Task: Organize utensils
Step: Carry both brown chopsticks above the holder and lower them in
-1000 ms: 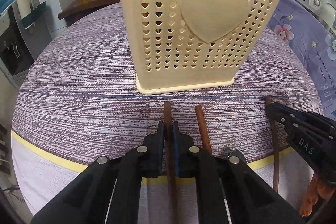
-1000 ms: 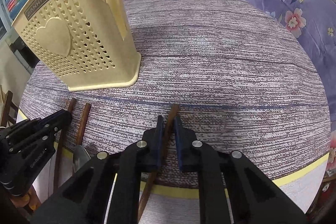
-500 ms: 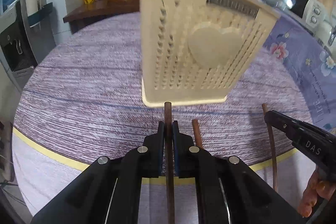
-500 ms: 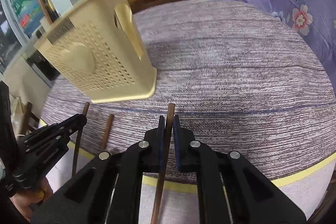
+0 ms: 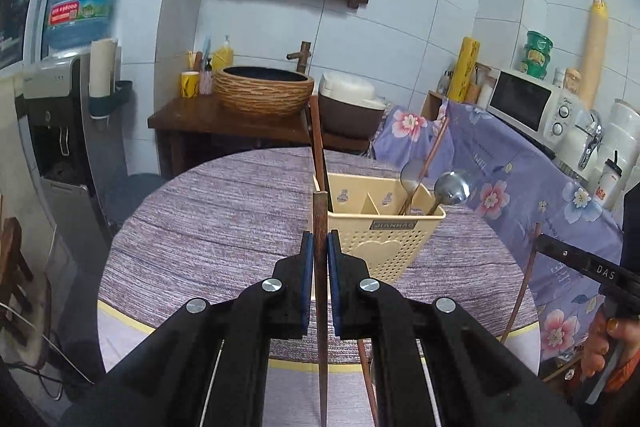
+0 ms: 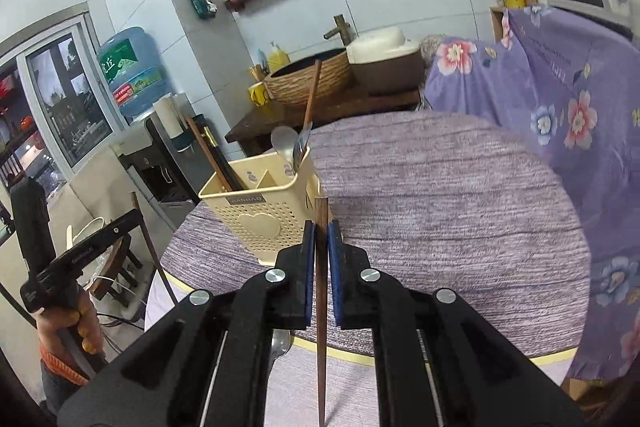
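A cream perforated utensil holder (image 5: 384, 231) stands on the round purple table (image 5: 224, 219); it also shows in the right wrist view (image 6: 256, 211). Spoons (image 5: 452, 187) and dark chopsticks (image 5: 318, 147) stand in it. My left gripper (image 5: 319, 247) is shut on a brown chopstick (image 5: 320, 219), lifted above the table in front of the holder. My right gripper (image 6: 320, 239) is shut on another brown chopstick (image 6: 321, 215), also lifted, to the holder's right. Another brown utensil handle (image 5: 366, 367) lies on the table below the left gripper.
A floral purple cloth (image 6: 560, 99) covers furniture to the right of the table. A wooden stand with a woven basin (image 5: 264, 91) is behind it. A water dispenser (image 5: 68, 75) stands at the left. A microwave (image 5: 528, 103) sits at the right.
Both grippers have risen well above the table, each lifting its chopstick. The holder now appears from above, smaller and farther away.
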